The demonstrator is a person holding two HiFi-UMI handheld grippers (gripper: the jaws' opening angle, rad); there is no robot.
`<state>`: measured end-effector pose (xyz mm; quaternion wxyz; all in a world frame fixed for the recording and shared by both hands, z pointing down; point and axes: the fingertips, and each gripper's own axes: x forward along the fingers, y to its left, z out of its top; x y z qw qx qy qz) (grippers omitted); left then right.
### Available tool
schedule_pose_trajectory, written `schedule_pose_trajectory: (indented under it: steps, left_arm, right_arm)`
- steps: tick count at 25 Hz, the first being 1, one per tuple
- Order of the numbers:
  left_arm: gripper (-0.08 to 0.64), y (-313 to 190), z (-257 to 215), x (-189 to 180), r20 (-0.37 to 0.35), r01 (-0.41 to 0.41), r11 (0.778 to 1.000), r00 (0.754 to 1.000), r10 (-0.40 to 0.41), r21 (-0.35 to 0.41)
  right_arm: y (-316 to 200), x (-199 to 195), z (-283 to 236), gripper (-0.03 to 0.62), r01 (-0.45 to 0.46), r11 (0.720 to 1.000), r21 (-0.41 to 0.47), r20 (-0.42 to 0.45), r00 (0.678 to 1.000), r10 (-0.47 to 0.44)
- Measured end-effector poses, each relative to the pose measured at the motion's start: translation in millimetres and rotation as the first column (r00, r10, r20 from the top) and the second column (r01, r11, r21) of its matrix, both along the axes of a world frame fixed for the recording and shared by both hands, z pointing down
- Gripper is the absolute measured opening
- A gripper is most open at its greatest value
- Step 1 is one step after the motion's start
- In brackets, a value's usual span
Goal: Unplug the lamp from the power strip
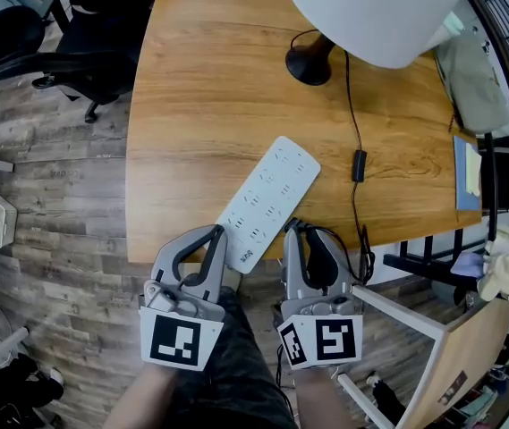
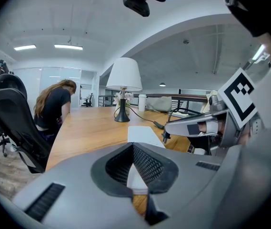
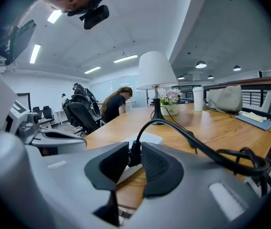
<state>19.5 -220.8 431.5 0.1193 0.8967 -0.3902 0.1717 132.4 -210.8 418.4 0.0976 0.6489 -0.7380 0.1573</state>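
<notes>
A white power strip (image 1: 267, 202) lies slantwise on the wooden table (image 1: 200, 105). The lamp, with a white shade (image 1: 379, 12) and a black base (image 1: 309, 63), stands at the far side. Its black cord (image 1: 354, 105) runs past an inline switch (image 1: 359, 165) to the near edge. There my right gripper (image 1: 310, 231) is shut on the black plug (image 3: 134, 154), just right of the strip's near end and seemingly clear of it. My left gripper (image 1: 214, 232) is shut with nothing between its pads, its tips at the strip's near left corner (image 2: 142, 135).
A person (image 2: 54, 104) sits at the table's left side beside black office chairs (image 1: 75, 52). A grey bag (image 1: 473, 79) and a blue notebook (image 1: 467, 172) lie along the right edge. A cup (image 3: 198, 99) and a flower pot (image 3: 169, 101) stand near the lamp. Slack cord loops at the table edge (image 1: 366, 262).
</notes>
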Motion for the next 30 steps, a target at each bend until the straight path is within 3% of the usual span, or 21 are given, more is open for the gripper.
schedule_pose_trajectory:
  steps: [7,13,16,24,26,28,30]
  left_arm:
    - [-0.005,0,-5,13,-0.012,-0.032,0.999,0.999,0.032,0.004]
    - [-0.005,-1,-13,19,-0.03,-0.048,0.999,0.998,0.049,0.015]
    - [-0.005,1,-13,19,-0.032,-0.05,0.999,0.998,0.051,0.014]
    - [-0.005,0,-12,17,-0.048,-0.043,0.999,0.998,0.044,0.003]
    - [-0.005,0,-12,17,-0.056,-0.04,0.999,0.998,0.04,-0.004]
    - [-0.005,0,-12,16,-0.066,-0.037,0.999,0.997,0.036,-0.012]
    - [-0.005,-1,-13,16,-0.076,-0.033,0.999,0.997,0.032,-0.015]
  right_arm:
    - [-2,17,25,0.094,-0.049,0.988,-0.148,0.049,0.997,0.057]
    - [-5,21,34,0.095,-0.053,0.963,-0.263,0.031,0.997,0.064]
    - [-5,23,33,0.138,-0.049,0.957,-0.287,0.029,0.998,0.059]
    - [-2,17,30,0.138,-0.038,0.961,-0.273,0.06,0.997,0.057]
    - [-1,14,26,0.107,-0.028,0.97,-0.243,0.057,0.997,0.044]
    - [0,11,20,0.021,-0.021,0.979,-0.203,0.065,0.997,0.035]
    - [-2,5,13,0.008,-0.006,0.988,-0.155,0.091,0.996,0.02]
